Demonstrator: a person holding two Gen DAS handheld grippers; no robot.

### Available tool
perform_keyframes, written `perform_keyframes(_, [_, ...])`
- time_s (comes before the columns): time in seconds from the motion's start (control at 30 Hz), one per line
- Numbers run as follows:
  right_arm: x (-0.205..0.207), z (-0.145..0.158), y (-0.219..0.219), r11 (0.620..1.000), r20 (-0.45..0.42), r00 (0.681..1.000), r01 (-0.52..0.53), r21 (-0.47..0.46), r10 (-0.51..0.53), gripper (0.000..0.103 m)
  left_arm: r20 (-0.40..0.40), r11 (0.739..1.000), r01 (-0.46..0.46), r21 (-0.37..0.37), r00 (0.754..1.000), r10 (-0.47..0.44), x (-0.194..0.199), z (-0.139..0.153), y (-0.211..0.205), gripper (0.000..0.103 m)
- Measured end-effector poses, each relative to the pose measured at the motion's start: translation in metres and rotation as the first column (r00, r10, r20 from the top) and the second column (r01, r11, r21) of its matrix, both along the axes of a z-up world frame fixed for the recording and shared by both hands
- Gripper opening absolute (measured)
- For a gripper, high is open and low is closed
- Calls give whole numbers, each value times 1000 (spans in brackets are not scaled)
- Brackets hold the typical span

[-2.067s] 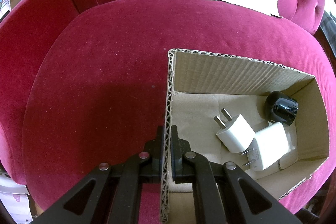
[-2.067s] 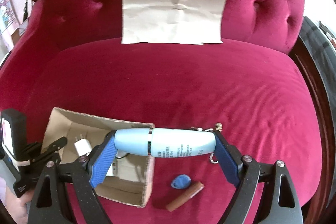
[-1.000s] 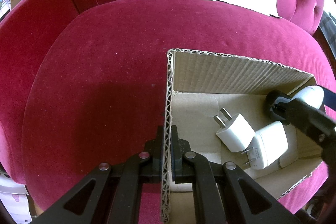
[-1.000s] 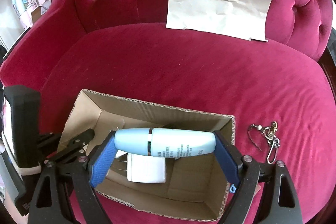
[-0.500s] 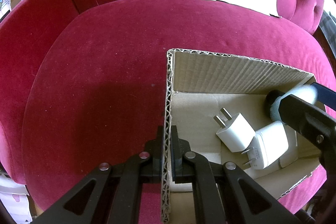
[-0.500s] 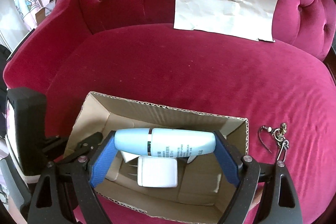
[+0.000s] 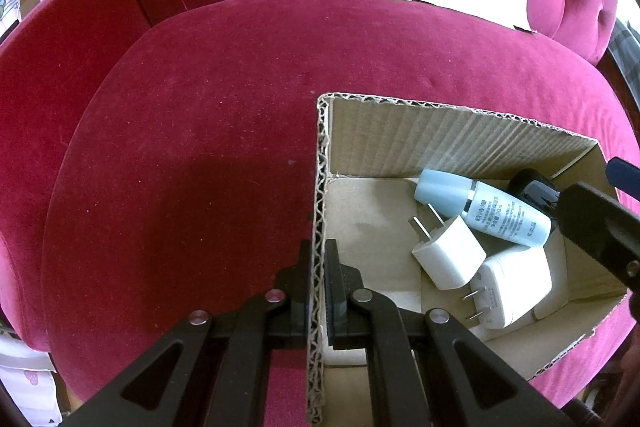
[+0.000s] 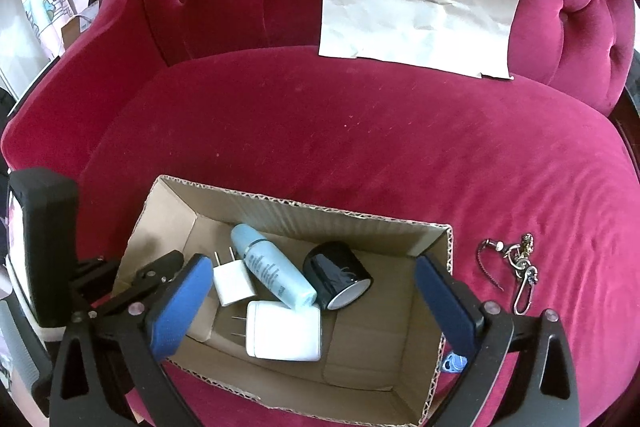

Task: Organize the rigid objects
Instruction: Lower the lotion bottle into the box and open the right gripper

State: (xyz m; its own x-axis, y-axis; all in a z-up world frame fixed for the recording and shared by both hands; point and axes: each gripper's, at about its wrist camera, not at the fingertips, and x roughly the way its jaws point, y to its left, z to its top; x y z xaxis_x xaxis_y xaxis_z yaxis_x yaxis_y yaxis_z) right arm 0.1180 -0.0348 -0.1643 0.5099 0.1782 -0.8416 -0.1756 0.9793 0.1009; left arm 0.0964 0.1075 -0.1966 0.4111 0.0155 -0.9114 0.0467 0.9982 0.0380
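A cardboard box (image 8: 288, 211) sits on the seat of a red sofa (image 8: 360, 131). In the right wrist view the box fills the lower middle of the frame; in the left wrist view it takes the lower right.

The left gripper (image 7: 319, 267) is clenched on the left wall of the box, with one finger outside and one inside the corrugated edge. In the right wrist view this gripper (image 8: 160, 267) shows at the lower left, at the same wall.

The right gripper (image 8: 312, 303) hangs over the box, and its jaws are opening, very wide now. Its blue pads (image 8: 180, 303) touch nothing. The bottle (image 8: 272, 271) lies free on the box floor between them, lower down.

The bottle is light blue with small print on its side. It lies tilted, its cap toward the far wall, and its body rests over the white chargers. In the left wrist view the bottle (image 7: 484, 207) is at the right middle of the frame, beside a black round object (image 7: 532, 187).

Two chargers are in the box: a small charger (image 8: 234, 283) with its prongs pointing to the far wall, and a big charger (image 8: 284, 331) nearer the lower edge of the frame. The black round object (image 8: 336, 275) lies just to the right of the bottle and touches it.

Outside the box, at the right of the frame, a keychain (image 8: 516, 267) lies on the seat. A small blue tag (image 8: 454, 363) shows partly by the right finger. A sheet of paper (image 8: 416, 3) leans on the sofa back at the upper right.
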Motion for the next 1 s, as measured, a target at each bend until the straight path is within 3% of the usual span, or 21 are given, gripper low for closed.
perform_keyframes(1.0, [-14,24,-73,991,0,996,87,-106,-87,103,1,1000,0,-3,1000,0,0,1,3,4])
